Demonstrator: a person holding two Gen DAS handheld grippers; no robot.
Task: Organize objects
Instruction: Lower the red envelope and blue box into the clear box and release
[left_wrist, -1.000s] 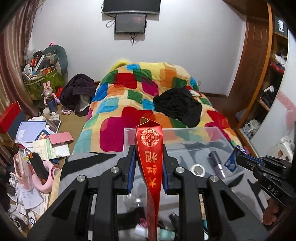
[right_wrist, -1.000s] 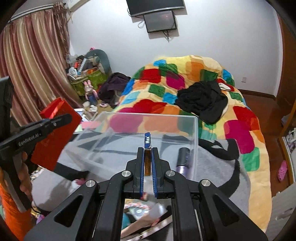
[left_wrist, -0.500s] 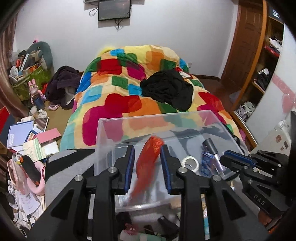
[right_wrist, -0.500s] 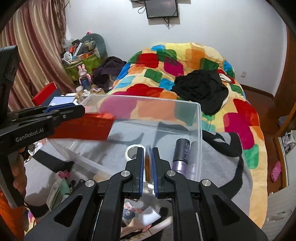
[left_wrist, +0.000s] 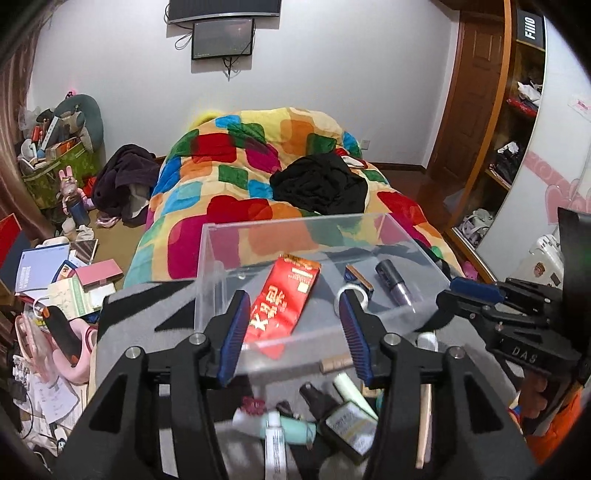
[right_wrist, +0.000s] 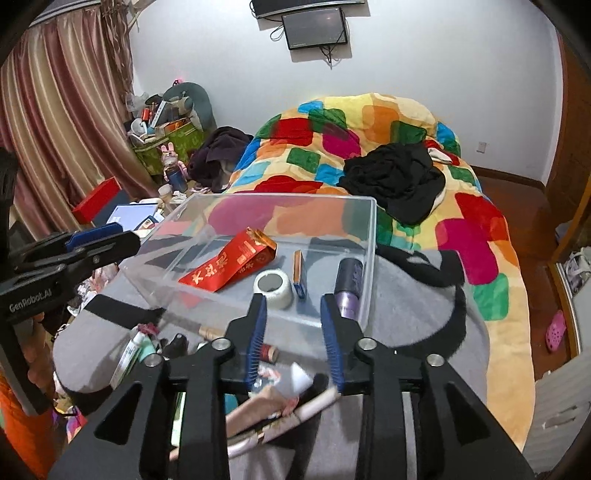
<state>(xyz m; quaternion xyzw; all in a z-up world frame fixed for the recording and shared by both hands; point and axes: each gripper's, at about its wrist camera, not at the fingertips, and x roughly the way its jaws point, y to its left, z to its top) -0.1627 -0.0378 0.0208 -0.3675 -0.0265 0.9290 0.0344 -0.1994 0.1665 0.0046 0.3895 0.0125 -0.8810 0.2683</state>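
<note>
One clear plastic box sits on a grey and black blanket at the foot of the bed, and four things lie on its floor. One red envelope with gold characters lies flat toward the left side. Beside it stands one white roll of tape. Just right of the tape lies one small blue and orange pack, and against the right wall lies one dark tube with a purple end.

Two grippers are in view. The left gripper hovers at the near wall of the box with its fingers spread wide, holding nothing. The right gripper hangs at the box's near right corner, its fingers also apart and empty.

In front of the box, on the blanket, lies a loose heap of small bottles and tubes; their number cannot be told. One black garment lies on the many-coloured quilt behind the box.
</note>
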